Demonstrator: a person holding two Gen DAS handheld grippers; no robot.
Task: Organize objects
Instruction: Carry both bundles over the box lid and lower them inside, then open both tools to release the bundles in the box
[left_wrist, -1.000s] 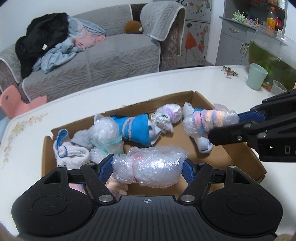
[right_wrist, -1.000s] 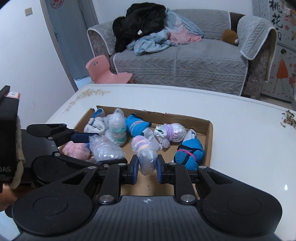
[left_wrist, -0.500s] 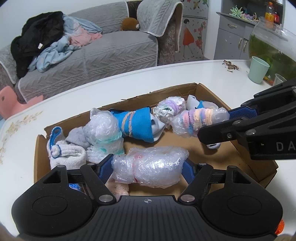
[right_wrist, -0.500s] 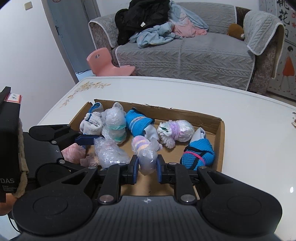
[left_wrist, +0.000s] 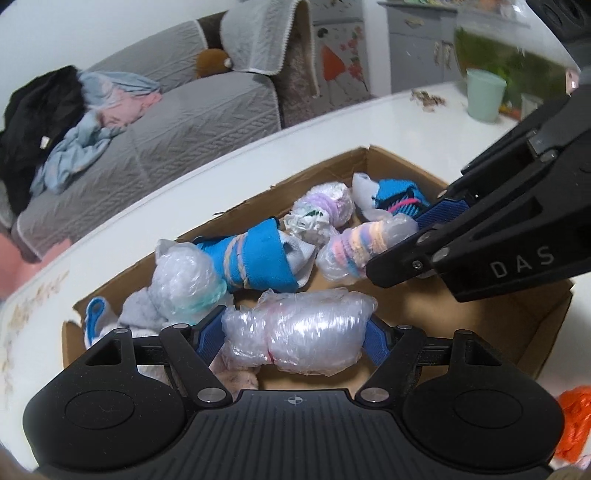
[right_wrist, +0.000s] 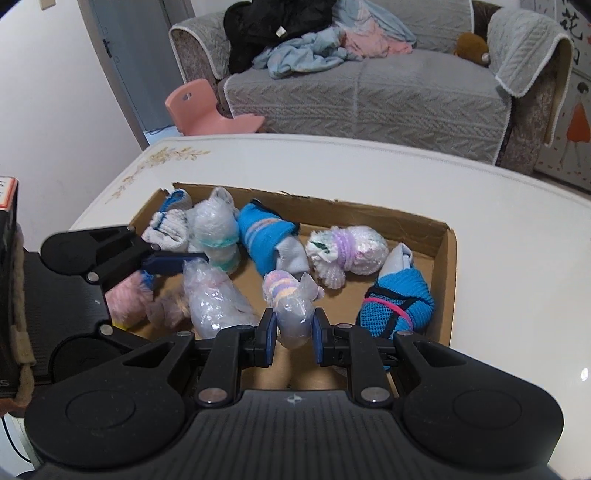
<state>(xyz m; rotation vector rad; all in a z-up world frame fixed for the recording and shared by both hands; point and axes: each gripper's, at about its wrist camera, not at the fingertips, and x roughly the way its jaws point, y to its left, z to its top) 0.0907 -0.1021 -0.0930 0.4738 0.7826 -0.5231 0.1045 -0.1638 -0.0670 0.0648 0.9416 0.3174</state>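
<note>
Mostly sorted, by the look of it: six or so rolled sock bundles already lie inside the cardboard box. Your left gripper is clamped endwise on a clear-wrapped bundle, held over the box's near-left part. Your right gripper is pinched on a pastel striped bundle, over the box's near-middle floor. Neither looks set down yet. Left to do: place both on bare cardboard, release. An orange thing lies outside the box's right wall; unidentifiable.
</note>
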